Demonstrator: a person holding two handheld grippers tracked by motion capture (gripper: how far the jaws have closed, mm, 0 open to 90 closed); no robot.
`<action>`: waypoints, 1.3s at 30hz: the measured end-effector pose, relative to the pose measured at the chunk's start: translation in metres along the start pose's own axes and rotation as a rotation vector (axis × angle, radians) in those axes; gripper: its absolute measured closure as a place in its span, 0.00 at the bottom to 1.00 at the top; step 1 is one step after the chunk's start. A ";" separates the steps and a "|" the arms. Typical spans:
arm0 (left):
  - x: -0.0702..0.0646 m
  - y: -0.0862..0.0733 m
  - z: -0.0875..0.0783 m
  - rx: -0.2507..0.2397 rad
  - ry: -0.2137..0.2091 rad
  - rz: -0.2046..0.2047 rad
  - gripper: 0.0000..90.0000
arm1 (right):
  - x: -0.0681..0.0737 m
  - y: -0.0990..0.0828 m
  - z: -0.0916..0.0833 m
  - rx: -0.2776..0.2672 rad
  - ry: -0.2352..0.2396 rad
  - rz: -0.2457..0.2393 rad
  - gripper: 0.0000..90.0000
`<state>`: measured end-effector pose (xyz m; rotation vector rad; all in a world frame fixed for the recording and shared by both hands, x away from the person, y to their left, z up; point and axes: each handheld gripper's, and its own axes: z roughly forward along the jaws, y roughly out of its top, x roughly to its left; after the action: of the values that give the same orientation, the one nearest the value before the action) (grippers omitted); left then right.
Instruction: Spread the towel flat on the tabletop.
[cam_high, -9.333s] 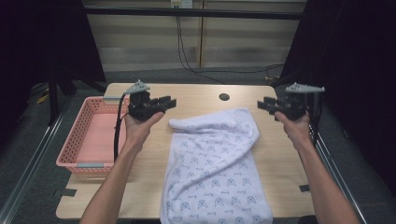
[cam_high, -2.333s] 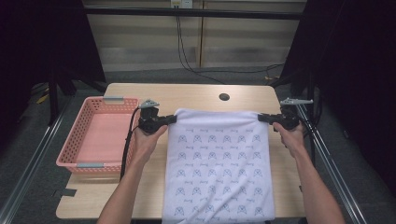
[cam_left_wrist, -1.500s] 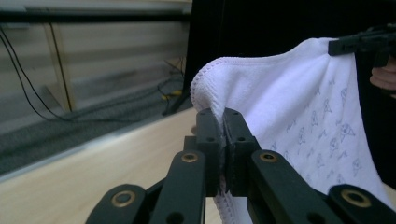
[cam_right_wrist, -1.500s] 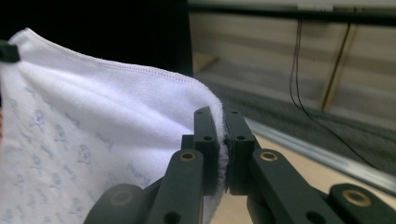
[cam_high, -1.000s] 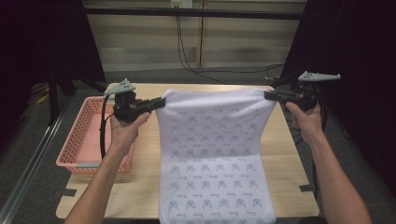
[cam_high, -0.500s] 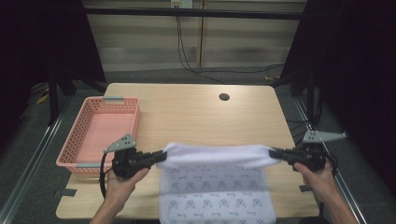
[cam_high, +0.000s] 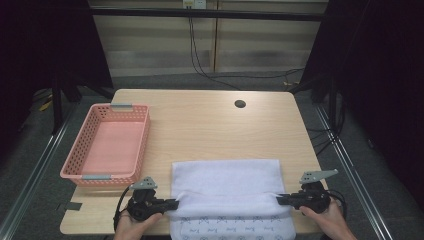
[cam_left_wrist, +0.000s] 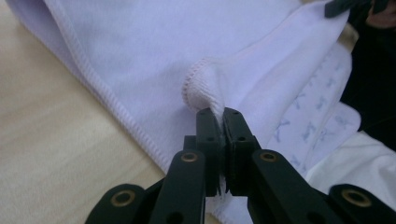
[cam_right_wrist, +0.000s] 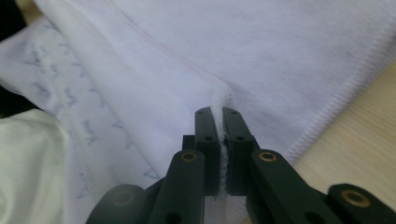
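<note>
Pinching one folded towel (cam_high: 225, 182), left gripper (cam_high: 172, 202) and right gripper (cam_high: 281, 200) each clamp a corner beside one pink basket (cam_high: 80, 150).

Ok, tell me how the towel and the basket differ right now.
The towel is white, soft cloth lying flat and folded near the table's front edge; the basket is pink, stiff mesh standing farther back on the left. The towel is pinched at its corners by the left gripper and right gripper; the basket is untouched. The towel's lower layer carries a printed pattern; the basket is plain and empty. Both rest on the wooden table.
</note>
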<state>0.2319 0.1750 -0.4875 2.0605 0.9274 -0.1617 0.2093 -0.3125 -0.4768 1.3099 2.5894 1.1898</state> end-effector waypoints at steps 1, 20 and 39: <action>0.000 0.000 0.003 0.014 -0.001 0.005 0.96 | -0.002 -0.001 0.003 0.020 -0.001 0.008 0.97; 0.051 0.060 0.054 -0.032 0.137 -0.012 0.97 | -0.049 0.023 0.025 0.007 -0.095 0.080 0.97; 0.113 0.125 0.086 -0.101 0.258 -0.073 0.97 | -0.126 0.090 0.063 -0.094 -0.179 0.113 0.97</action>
<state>0.4140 0.1274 -0.5079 1.9848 1.1441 0.1138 0.3735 -0.3282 -0.5044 1.4862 2.3356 1.1353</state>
